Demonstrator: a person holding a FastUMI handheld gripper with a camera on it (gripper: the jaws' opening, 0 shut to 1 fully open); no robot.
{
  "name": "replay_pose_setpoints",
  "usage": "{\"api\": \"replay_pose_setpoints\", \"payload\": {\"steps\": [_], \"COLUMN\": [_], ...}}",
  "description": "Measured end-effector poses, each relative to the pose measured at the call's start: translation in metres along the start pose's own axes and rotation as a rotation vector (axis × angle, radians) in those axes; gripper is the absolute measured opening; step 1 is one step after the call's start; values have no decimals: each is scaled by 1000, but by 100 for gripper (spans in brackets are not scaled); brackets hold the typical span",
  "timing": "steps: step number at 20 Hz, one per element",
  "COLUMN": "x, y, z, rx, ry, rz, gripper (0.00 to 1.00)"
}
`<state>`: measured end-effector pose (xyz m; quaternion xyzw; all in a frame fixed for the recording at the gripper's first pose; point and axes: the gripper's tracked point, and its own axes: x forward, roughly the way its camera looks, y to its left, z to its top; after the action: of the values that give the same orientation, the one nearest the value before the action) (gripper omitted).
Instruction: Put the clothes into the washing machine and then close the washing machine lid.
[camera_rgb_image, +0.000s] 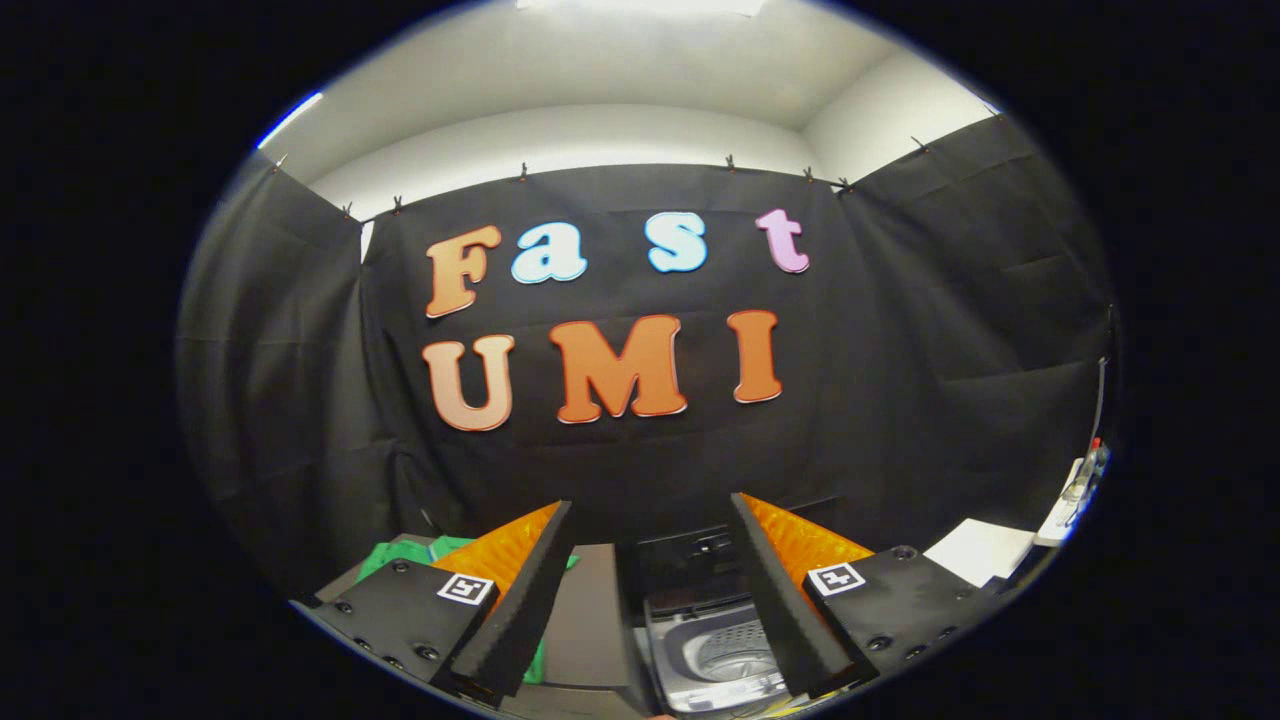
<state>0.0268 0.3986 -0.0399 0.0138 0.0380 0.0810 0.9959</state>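
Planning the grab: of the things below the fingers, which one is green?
The green clothes, bunched behind the left finger; the washing machine between the open fingers is grey.

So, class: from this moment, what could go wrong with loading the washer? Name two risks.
1. The open gripper holds nothing, and the green clothes lie off beside its left finger, so a straight reach may well miss them.
2. The washer sits low between the fingers, largely hidden, so the drop could miss its drum.
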Motion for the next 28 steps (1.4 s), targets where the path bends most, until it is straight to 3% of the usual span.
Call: {"api": "replay_pose_setpoints", "payload": {"steps": [6, 12, 23, 28], "x": [34, 59, 63, 65], "y": [134, 195, 202, 200], "z": [-46, -117, -231, -229], "rx": [21, -13, -7, -20], "ry": [85, 223, 567, 543], "rz": [180, 220, 165, 179], "gripper": [98, 98, 99, 99]}}
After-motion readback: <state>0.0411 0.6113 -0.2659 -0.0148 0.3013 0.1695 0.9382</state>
